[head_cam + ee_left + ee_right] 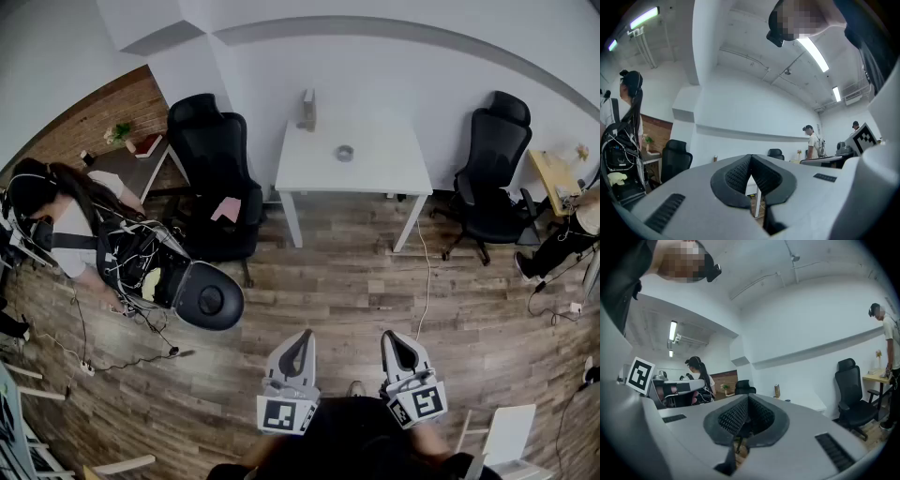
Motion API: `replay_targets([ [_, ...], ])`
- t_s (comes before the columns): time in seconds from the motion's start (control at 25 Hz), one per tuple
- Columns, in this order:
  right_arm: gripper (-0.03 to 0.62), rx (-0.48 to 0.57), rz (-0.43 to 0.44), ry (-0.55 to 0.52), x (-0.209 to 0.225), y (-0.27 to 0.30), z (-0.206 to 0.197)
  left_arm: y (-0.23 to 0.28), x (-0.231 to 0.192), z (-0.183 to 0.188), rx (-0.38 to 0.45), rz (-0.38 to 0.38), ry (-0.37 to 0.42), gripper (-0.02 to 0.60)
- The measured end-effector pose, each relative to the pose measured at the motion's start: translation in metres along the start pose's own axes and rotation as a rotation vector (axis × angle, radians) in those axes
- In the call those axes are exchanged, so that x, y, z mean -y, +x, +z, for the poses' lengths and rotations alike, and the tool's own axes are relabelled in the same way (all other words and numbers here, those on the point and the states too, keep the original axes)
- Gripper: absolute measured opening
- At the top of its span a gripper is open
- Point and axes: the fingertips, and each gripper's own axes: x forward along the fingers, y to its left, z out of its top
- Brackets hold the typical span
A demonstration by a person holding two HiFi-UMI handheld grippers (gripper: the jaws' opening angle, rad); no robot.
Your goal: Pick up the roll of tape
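1. Find roll of tape (345,153) as a small grey ring lying flat near the middle of white table (375,176), upper centre of the head view. Free all round, so open to a grasp from any side.
2. Beside it, toward the table's back left corner, a small upright object (307,110); too small to identify. Well apart from the roll, likely no hindrance.
3. Read left gripper (302,339) at lower centre of the head view as closed: in its own view (750,164) the ribbed pads meet at the tips, with nothing between them.
4. Read right gripper (397,345) just to its right as closed too; in its own view (746,404) pads together, empty.
5. Both held side by side and roughly level, pointing toward the table across bare wood floor. Judged a carrying posture for the walk-up rather than a reach: well apart from the roll, jaws kept together with nothing to take yet.
6. Flanking the table: black office chair (220,178) at left with a pink item (226,209) on its seat, second chair (494,169) at right. Straight path between them looks passable.
7. Person (66,220) at left edge, bent over cabled gear; off the line of approach.
8. Judged stage: approach not begun; pick-up not yet under way. Need to close the gap, then part one set of jaws before the roll.
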Motion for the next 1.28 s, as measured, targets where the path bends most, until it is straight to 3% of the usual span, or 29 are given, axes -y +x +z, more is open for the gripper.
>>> replay_targets([
  [0.44, 0.011, 0.014, 0.024, 0.017, 0.013, -0.017, 0.005, 0.006, 0.026, -0.005, -0.011, -0.002, 0.006, 0.023],
  [0.88, 0.011, -0.018, 0.076, 0.031, 0.073, -0.039, -0.005, 0.031, 0.080, -0.014, 0.007, 0.032, 0.066, 0.023],
  [1.0, 0.011, -0.024, 0.106, 0.024, 0.079, -0.037, -0.008, 0.034, 0.084, -0.023, -0.021, 0.057, 0.071, 0.023],
  [1.28, 0.011, -0.028, 0.123, 0.025, 0.093, -0.017, -0.011, 0.054, 0.081, -0.034, -0.040, 0.076, 0.021, 0.023],
])
